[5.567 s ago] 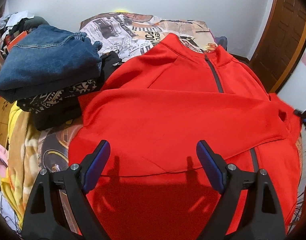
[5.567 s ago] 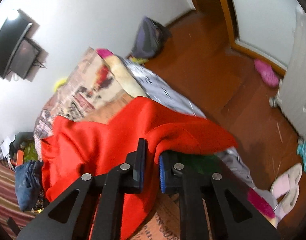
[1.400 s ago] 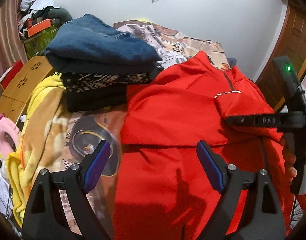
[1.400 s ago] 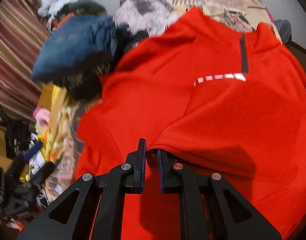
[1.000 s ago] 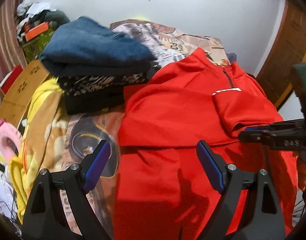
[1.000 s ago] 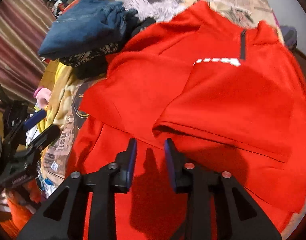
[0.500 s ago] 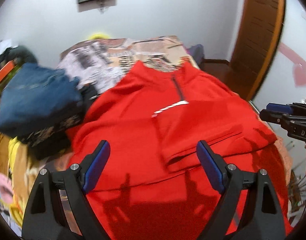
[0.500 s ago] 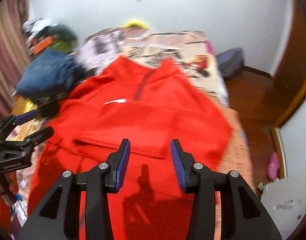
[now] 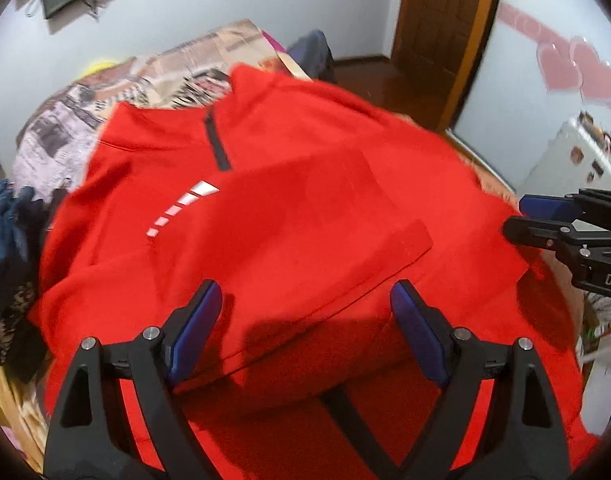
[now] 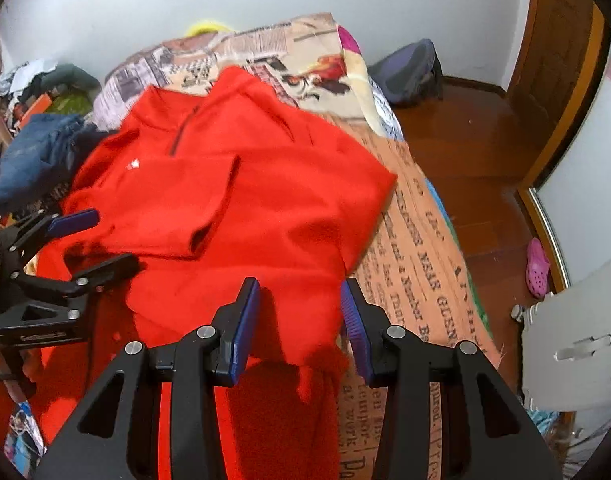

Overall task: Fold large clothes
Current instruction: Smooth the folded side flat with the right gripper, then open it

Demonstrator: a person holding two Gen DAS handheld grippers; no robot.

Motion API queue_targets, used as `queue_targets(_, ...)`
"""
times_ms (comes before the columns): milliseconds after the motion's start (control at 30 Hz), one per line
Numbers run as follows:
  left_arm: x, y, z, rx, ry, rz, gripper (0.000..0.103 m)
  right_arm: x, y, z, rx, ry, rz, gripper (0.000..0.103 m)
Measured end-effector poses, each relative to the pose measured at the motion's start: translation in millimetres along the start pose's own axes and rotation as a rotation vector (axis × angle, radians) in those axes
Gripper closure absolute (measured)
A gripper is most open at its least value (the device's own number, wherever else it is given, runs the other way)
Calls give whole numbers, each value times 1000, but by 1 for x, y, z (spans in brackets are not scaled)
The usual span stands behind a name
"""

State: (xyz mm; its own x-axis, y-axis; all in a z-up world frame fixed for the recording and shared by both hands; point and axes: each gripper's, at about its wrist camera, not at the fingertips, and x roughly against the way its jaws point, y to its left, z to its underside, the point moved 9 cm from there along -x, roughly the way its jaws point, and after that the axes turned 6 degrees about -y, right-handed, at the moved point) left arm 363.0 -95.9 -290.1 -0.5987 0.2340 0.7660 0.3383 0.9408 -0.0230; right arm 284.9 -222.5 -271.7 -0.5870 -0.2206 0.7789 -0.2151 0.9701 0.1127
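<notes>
A red zip-neck sweater (image 9: 305, 208) lies front up on the bed, both sleeves folded across its chest; it also shows in the right wrist view (image 10: 233, 208). My left gripper (image 9: 305, 328) is open and empty above the sweater's lower middle. It also shows in the right wrist view (image 10: 93, 240), at the left. My right gripper (image 10: 301, 312) is open and empty over the sweater's right edge, near its hem. It also shows at the right of the left wrist view (image 9: 521, 220).
A stack of folded jeans and dark clothes (image 10: 41, 152) sits left of the sweater. The printed bedspread (image 10: 417, 272) ends at the bed's right edge, with wooden floor (image 10: 473, 148), a backpack (image 10: 409, 72) and a pink shoe (image 10: 539, 264) beyond.
My right gripper let go of the right sleeve, now folded over the chest, opened, and drew back to the sweater's right edge. My left gripper swung right, toward the sweater's middle.
</notes>
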Motion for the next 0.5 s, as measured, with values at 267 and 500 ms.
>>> queue_targets(267,-19,-8,-8,-18,24,47,23,-12,-6,15,-45,31,-9,52)
queue_targets(500,-9,-4,-18,-36,-40,-44,97,-10,-5,14,-53,31,-16,52)
